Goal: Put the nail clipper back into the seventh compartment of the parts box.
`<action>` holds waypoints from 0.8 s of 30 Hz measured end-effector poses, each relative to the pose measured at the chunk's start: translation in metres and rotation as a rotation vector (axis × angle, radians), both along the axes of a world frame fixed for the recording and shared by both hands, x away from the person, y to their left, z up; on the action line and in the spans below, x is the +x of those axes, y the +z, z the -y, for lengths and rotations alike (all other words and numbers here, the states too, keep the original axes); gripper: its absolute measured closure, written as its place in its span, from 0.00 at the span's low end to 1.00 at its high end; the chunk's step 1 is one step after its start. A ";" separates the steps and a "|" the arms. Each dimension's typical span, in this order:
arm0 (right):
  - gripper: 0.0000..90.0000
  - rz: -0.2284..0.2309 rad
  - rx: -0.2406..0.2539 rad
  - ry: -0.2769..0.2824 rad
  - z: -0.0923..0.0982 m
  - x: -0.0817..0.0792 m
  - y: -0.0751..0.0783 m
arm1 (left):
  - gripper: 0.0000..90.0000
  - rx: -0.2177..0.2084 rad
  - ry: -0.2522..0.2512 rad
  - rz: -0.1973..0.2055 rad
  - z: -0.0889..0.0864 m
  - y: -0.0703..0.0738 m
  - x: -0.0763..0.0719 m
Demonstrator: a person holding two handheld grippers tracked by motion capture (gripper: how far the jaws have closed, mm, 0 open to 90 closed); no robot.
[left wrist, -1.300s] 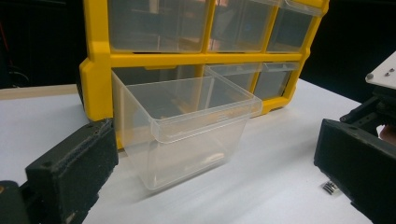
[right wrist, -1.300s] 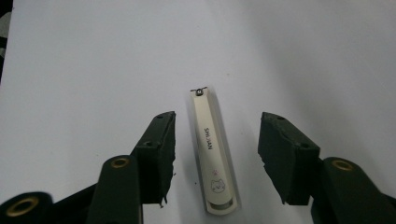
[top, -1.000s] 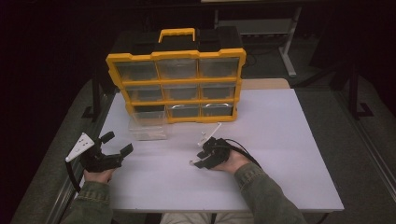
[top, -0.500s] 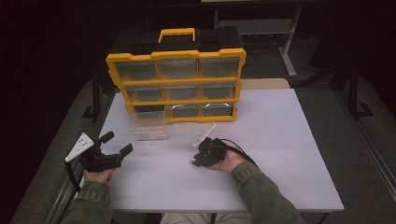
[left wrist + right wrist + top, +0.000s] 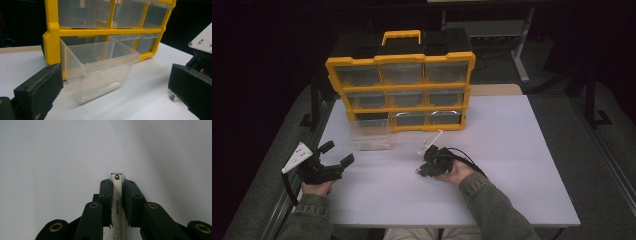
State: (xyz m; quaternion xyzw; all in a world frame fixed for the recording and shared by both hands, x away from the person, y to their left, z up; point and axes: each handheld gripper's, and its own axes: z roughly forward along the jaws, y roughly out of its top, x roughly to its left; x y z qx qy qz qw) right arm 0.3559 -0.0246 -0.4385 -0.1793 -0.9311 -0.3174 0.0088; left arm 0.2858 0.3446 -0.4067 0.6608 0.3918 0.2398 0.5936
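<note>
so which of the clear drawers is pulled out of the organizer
The bottom-left drawer: it sits on the white table in front of its empty slot, while the others stay inside the yellow organizer.

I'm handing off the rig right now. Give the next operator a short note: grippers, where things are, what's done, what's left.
Right gripper: jaws have just been closing, now clamped on a nail clipper low over the table.
Left gripper: open, holding nothing, aimed at the clear drawer.
Drawer: pulled out, standing on the table in front of the yellow organizer, looks empty.
Done: clipper gripped.
Left, probably: put clipper in drawer, slide drawer back into its bottom-left slot.
</note>
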 end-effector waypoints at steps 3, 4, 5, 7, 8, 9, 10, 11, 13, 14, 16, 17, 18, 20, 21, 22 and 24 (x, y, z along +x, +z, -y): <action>0.85 -0.009 0.003 -0.004 0.000 0.000 0.003 | 0.00 0.000 0.001 0.000 0.000 0.000 0.000; 0.85 -0.010 0.003 -0.005 0.001 0.000 0.004 | 0.00 0.001 0.001 0.000 0.000 0.000 0.000; 0.85 -0.012 -0.001 -0.011 0.001 0.000 0.005 | 0.00 0.001 0.000 0.000 0.000 0.000 0.000; 0.85 -0.030 -0.013 -0.028 0.001 0.001 0.008 | 0.00 0.001 0.000 -0.001 0.000 0.000 0.000; 0.85 -0.038 -0.008 -0.033 0.002 0.001 0.009 | 0.00 0.001 0.000 -0.001 0.000 0.000 0.000; 0.85 -0.042 -0.005 -0.035 0.002 0.001 0.011 | 0.00 0.001 0.000 -0.001 0.000 0.000 0.000; 0.85 -0.043 -0.001 -0.036 0.003 0.002 0.013 | 0.00 0.000 0.001 -0.001 0.000 0.000 0.000; 0.85 -0.044 0.004 -0.037 0.003 0.002 0.014 | 0.00 0.001 0.001 0.000 0.000 0.000 0.000; 0.85 -0.052 0.019 -0.042 0.005 0.003 0.019 | 0.00 0.000 0.001 0.001 0.000 0.000 0.000; 0.85 -0.049 0.024 -0.043 0.006 0.003 0.022 | 0.00 0.002 0.000 0.001 0.000 0.000 0.000; 0.85 -0.047 0.020 -0.045 0.007 0.003 0.024 | 0.00 0.004 0.000 0.001 0.000 0.000 0.000; 0.85 -0.048 0.025 -0.046 0.007 0.004 0.028 | 0.00 0.002 0.001 0.001 0.000 0.000 0.000; 0.85 -0.047 0.037 -0.045 0.009 0.005 0.032 | 0.00 0.002 0.001 0.001 0.000 0.000 0.000; 0.85 -0.041 0.042 -0.045 0.010 0.006 0.037 | 0.00 0.004 0.001 0.001 0.000 0.000 0.000; 0.85 -0.041 0.053 -0.052 0.010 0.006 0.040 | 0.00 0.003 0.001 0.002 0.000 0.000 0.000; 0.85 -0.040 0.057 -0.055 0.011 0.007 0.043 | 0.00 0.004 0.001 0.002 0.000 0.000 0.000; 0.85 -0.036 0.063 -0.062 0.013 0.009 0.048 | 0.00 0.004 0.002 0.002 0.001 0.000 0.000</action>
